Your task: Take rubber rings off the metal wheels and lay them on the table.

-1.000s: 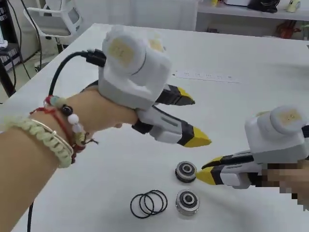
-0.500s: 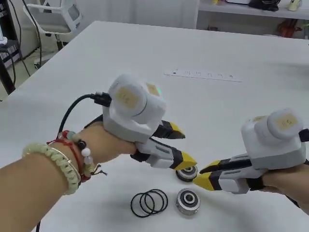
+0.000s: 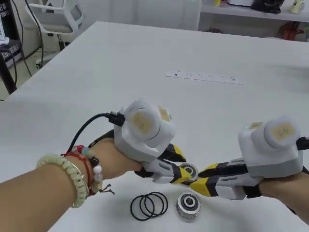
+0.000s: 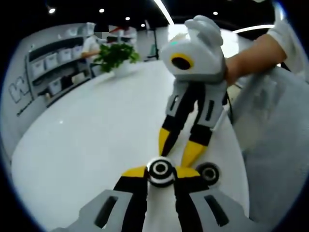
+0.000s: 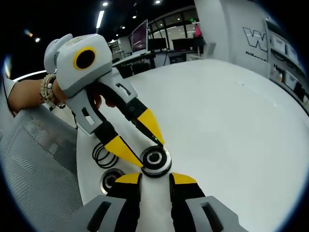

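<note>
While the left gripper pinches a metal wheel by its rim, the right gripper faces it, tips spread just short of that wheel. On the wheel's near side lie a second wheel and loose rubber rings, close to the table edge. Beyond the wheel, the tabletop runs wide.

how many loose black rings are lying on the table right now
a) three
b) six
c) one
a: three overlapping black rings lie flat on the table, right beside the loose metal wheel.
</note>
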`<action>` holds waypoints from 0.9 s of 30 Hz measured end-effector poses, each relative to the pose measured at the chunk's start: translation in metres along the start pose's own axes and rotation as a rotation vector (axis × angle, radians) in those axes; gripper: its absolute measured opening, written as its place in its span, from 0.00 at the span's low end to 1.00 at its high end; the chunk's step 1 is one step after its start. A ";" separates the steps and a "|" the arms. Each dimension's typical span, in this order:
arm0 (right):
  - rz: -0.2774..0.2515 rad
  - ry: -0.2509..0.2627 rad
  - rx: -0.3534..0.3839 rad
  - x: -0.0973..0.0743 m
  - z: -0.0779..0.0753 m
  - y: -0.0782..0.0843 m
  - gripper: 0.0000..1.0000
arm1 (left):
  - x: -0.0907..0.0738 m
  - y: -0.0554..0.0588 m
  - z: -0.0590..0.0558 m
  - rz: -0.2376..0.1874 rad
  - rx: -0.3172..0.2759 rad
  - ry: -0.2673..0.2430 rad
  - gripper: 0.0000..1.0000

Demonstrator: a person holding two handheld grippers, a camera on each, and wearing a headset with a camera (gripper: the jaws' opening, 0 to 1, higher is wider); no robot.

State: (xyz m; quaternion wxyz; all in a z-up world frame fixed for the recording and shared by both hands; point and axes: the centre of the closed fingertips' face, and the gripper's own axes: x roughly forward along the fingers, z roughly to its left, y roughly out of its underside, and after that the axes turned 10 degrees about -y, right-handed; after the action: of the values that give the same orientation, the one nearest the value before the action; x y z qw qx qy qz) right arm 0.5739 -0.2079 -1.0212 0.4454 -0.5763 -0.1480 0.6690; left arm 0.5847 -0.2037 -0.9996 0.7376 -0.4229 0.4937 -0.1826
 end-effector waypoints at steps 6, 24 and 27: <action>0.000 0.002 -0.007 0.000 0.000 0.000 0.20 | 0.002 -0.001 -0.002 -0.007 -0.017 0.003 0.18; 0.013 0.013 -0.103 -0.001 -0.002 -0.002 0.13 | 0.002 0.002 0.001 -0.019 -0.047 -0.020 0.14; 0.017 0.015 -0.117 0.000 -0.001 -0.002 0.12 | 0.002 0.002 0.000 -0.027 -0.055 -0.022 0.14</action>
State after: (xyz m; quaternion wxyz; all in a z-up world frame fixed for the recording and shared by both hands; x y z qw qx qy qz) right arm 0.5759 -0.2073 -1.0199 0.4064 -0.6076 -0.1785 0.6587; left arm 0.5857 -0.2037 -1.0019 0.7285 -0.4516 0.4846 -0.1745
